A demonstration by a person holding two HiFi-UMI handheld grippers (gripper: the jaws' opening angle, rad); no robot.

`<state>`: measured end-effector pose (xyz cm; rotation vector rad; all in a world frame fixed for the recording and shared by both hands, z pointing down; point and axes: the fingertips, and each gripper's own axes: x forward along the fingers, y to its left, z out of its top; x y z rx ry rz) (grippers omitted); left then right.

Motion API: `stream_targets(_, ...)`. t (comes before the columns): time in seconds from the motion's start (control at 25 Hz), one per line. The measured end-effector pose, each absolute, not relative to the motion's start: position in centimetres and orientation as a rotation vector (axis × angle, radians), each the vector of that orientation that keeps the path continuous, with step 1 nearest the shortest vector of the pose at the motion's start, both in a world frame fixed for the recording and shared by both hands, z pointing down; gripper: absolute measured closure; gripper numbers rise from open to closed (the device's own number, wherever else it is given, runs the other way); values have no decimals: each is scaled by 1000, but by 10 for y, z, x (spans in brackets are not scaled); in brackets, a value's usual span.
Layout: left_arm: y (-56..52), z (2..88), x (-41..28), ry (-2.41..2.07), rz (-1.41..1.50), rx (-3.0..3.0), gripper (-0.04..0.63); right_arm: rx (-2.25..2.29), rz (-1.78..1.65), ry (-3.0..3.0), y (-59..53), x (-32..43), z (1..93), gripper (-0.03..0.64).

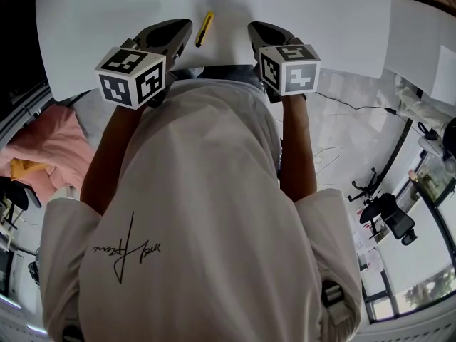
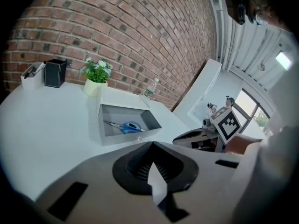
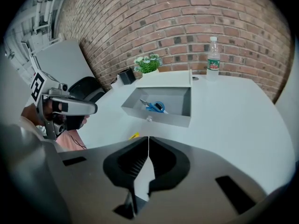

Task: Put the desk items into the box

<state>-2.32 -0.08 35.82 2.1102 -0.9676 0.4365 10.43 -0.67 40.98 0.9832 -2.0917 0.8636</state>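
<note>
Left gripper (image 1: 184, 26) and right gripper (image 1: 255, 28), jaws together and empty, flank the yellow pen (image 1: 204, 28) on the bench (image 1: 92, 20), likely the next pick; the box (image 3: 163, 118) at twelve o'clock holds scissors (image 3: 155, 107).

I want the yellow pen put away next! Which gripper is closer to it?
Left. In the head view, the left gripper has its tip just beside the yellow pen, on the pen's left. The right gripper is farther away on the pen's other side.
</note>
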Motion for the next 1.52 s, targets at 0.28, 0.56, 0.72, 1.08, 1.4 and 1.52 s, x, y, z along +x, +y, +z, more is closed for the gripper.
stream_targets(0.28,3,374,-12,-953,495,2088,589,962,895,-2079,-2,105,417,588)
stream_targets(0.56,9,394,3,-944,549,2053,589,947,888,-2046,3,120,424,586)
stream_targets(0.72,9,404,8,-954,573,2031,589,939,893,-2028,6,128,427,587)
stream_targets(1.08,7,425,18,-1017,691,1983,588,896,944,-2031,11,136,434,586)
stream_targets(1.4,13,444,19,-1003,763,1929,512,871,1001,-2062,10,124,435,586)
stream_targets(1.52,14,453,20,-1012,803,1910,491,854,1009,-2069,12,122,436,586)
